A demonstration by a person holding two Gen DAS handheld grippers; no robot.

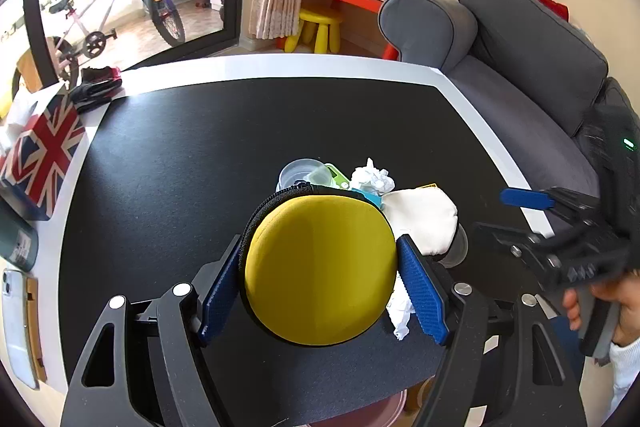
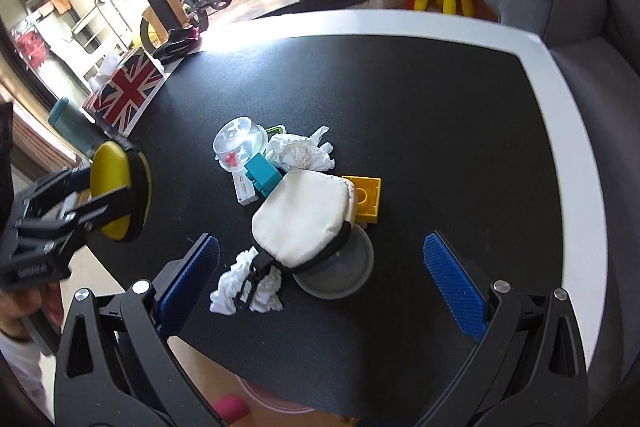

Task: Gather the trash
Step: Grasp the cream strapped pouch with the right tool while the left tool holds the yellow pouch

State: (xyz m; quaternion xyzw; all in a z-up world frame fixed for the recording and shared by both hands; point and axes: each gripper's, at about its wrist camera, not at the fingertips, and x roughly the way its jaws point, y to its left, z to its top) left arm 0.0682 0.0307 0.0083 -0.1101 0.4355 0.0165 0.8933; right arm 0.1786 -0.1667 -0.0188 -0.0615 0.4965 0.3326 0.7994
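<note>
My left gripper [image 1: 320,241] is shut on a round yellow zip case [image 1: 320,275], held above the black table mat [image 1: 168,167]; the case [image 2: 110,187] also shows at the left of the right wrist view. My right gripper [image 2: 320,239] stands open above a pile, nothing between its pads. The pile holds a white pouch [image 2: 304,219], a grey bowl [image 2: 344,267], two crumpled tissues [image 2: 300,151] [image 2: 240,283], a clear plastic tub [image 2: 240,143], a yellow brick [image 2: 366,197] and a teal brick [image 2: 264,179]. The case hides much of the pile in the left wrist view.
A Union Jack tissue box [image 1: 40,151], a dark bottle [image 1: 16,239] and a phone [image 1: 16,327] line the table's left edge. Black gloves [image 1: 96,87] lie at the far left corner. A grey sofa [image 1: 520,67] stands right. A pink round rim [image 2: 272,403] shows below the near edge.
</note>
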